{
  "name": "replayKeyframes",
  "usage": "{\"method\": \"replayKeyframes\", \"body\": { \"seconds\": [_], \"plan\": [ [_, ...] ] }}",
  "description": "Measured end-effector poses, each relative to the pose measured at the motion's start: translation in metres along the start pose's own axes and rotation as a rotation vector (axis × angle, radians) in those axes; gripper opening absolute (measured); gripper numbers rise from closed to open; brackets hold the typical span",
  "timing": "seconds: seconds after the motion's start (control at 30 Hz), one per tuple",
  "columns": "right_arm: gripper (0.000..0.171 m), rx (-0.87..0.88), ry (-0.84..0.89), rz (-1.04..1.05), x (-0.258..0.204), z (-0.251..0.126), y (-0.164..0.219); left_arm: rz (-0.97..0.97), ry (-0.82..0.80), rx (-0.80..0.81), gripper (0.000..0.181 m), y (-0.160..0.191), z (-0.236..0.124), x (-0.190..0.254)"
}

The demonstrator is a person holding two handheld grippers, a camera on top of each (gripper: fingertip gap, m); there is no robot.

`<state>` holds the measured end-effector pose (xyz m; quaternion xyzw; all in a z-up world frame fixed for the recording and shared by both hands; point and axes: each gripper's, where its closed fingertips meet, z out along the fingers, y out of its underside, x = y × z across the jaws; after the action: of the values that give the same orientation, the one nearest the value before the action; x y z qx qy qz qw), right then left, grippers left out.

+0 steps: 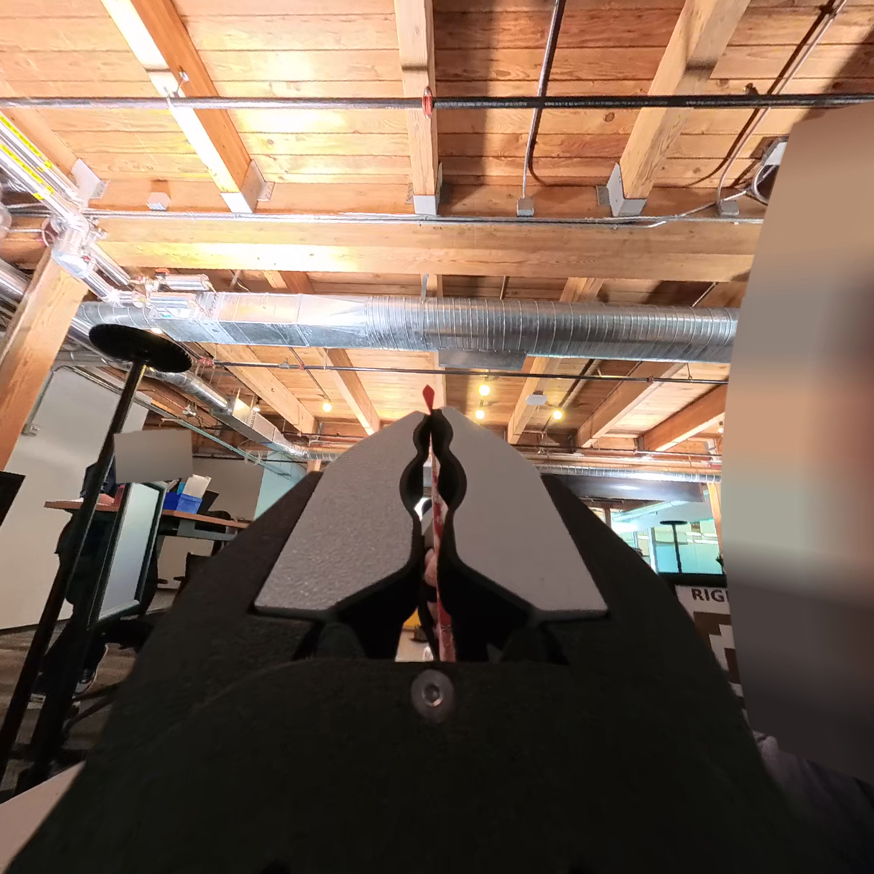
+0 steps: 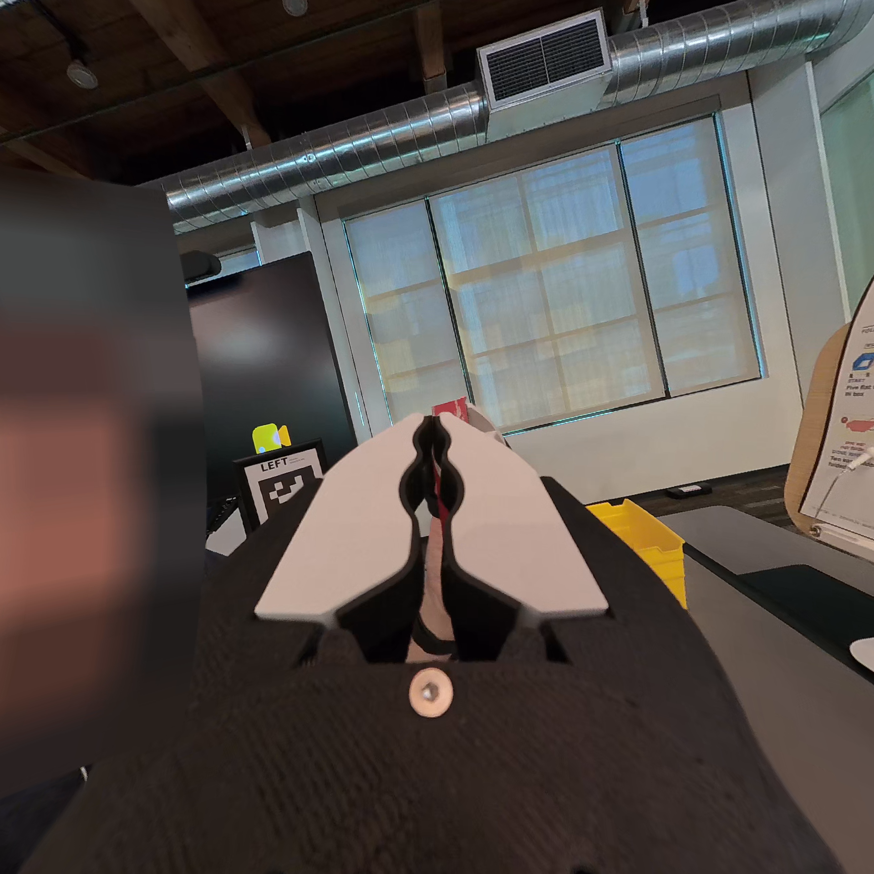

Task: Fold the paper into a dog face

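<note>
Both grippers are lifted and tilted up toward the ceiling and windows. My left gripper (image 1: 431,416) is shut on the red paper (image 1: 428,393), seen edge-on as a thin strip running down between the fingers, with a small red tip poking above them. My right gripper (image 2: 434,420) is shut on the same red paper (image 2: 449,407), of which a small red corner sticks out past the fingertips and a red sliver shows in the gap. A light grey finger of the left gripper (image 2: 485,425) shows just behind that corner. Most of the paper is hidden.
A yellow bin (image 2: 648,544) sits on the grey table (image 2: 756,553) to the right, beside a wooden stand holding an instruction sheet (image 2: 846,425). A black lamp stand (image 1: 118,425) rises at left. A person sits close by, between the grippers.
</note>
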<state>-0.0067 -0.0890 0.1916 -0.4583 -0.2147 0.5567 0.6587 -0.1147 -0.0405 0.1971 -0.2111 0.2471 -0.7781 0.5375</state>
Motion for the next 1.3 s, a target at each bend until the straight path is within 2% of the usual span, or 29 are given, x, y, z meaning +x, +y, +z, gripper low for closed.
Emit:
{"method": "replayKeyframes", "body": {
  "seconds": [0.13, 0.23, 0.27, 0.33, 0.37, 0.57, 0.67, 0.7, 0.73, 1.3],
  "plan": [
    [0.001, 0.001, -0.013, 0.019, -0.001, 0.001, 0.001, 0.004, 0.004, 0.023, 0.0, -0.003, 0.001, 0.002],
    [0.001, 0.019, -0.023, 0.041, -0.002, 0.0, -0.002, -0.018, 0.013, -0.002, 0.019, 0.0, 0.003, 0.001],
    [0.001, 0.022, -0.026, 0.047, -0.003, -0.001, -0.003, -0.014, 0.029, -0.014, 0.018, 0.002, 0.004, 0.003],
    [0.001, 0.024, -0.033, 0.06, -0.003, -0.002, -0.005, 0.01, 0.034, -0.008, 0.002, -0.001, 0.002, 0.004],
    [0.001, 0.01, -0.033, 0.061, -0.003, -0.002, -0.003, 0.021, 0.034, -0.003, 0.0, -0.002, 0.002, 0.005],
    [0.001, 0.007, -0.042, 0.075, -0.002, 0.0, 0.0, -0.01, 0.059, 0.008, 0.0, -0.005, 0.001, 0.006],
    [0.001, 0.004, -0.04, 0.076, -0.002, 0.0, 0.001, -0.032, 0.07, -0.015, 0.012, -0.001, 0.003, 0.007],
    [0.001, 0.006, -0.04, 0.077, -0.002, 0.0, 0.0, -0.025, 0.077, -0.026, 0.01, 0.001, 0.004, 0.008],
    [0.001, 0.006, -0.039, 0.077, -0.001, 0.0, 0.0, -0.012, 0.075, -0.029, 0.0, 0.001, 0.004, 0.009],
    [0.001, -0.017, -0.054, 0.053, -0.004, 0.005, 0.008, 0.018, 0.048, 0.046, 0.0, -0.008, 0.0, 0.01]
  ]
}}
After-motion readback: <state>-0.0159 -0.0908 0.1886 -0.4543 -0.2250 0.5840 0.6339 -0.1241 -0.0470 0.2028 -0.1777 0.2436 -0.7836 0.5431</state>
